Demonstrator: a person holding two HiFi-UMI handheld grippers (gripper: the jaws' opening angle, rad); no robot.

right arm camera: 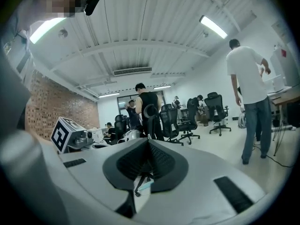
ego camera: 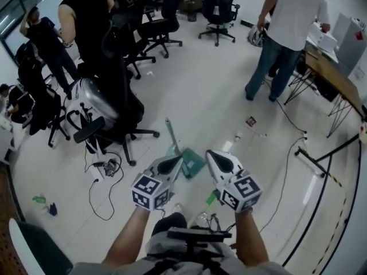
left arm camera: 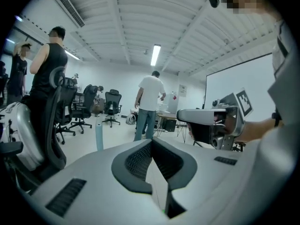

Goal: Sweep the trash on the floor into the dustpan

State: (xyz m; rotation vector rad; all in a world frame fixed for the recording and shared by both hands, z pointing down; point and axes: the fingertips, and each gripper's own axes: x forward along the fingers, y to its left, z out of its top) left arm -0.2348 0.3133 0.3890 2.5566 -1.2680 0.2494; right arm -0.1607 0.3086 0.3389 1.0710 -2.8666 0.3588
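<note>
Two tools out front, left hand-held gripper [ego camera: 174,164] and right hand-held gripper [ego camera: 214,157], side by side low over the floor [ego camera: 200,85]. Both pinched fully closed on nothing (no handle, no scrap between the pads in either gripper view). Pointing roughly level, out into the room rather than down at the work.

Just beyond the tips, on the pale tiles: teal dustpan [ego camera: 194,160], with a long handle [ego camera: 170,132] standing up from it. No brush made out for certain; possibly clipped against that handle, too small to tell. Most of the trash well apart from the pan: dark square scrap [ego camera: 250,121] and white bits [ego camera: 237,137] off to the right, near a black cable [ego camera: 285,156].

Judged as the very start: nothing gripped, nothing swept.

Risks from here:
- Closing in with shut jaws and knocking the upright handle over instead of gripping it.
- Grabbing too near the handle's top and letting the pan swing or skid.
- Dragging scraps across the cable and snagging or scattering them.
- Swinging into the office chair [ego camera: 123,105] on the left, or into the person in the white shirt [ego camera: 295,10] beyond the trash.
</note>
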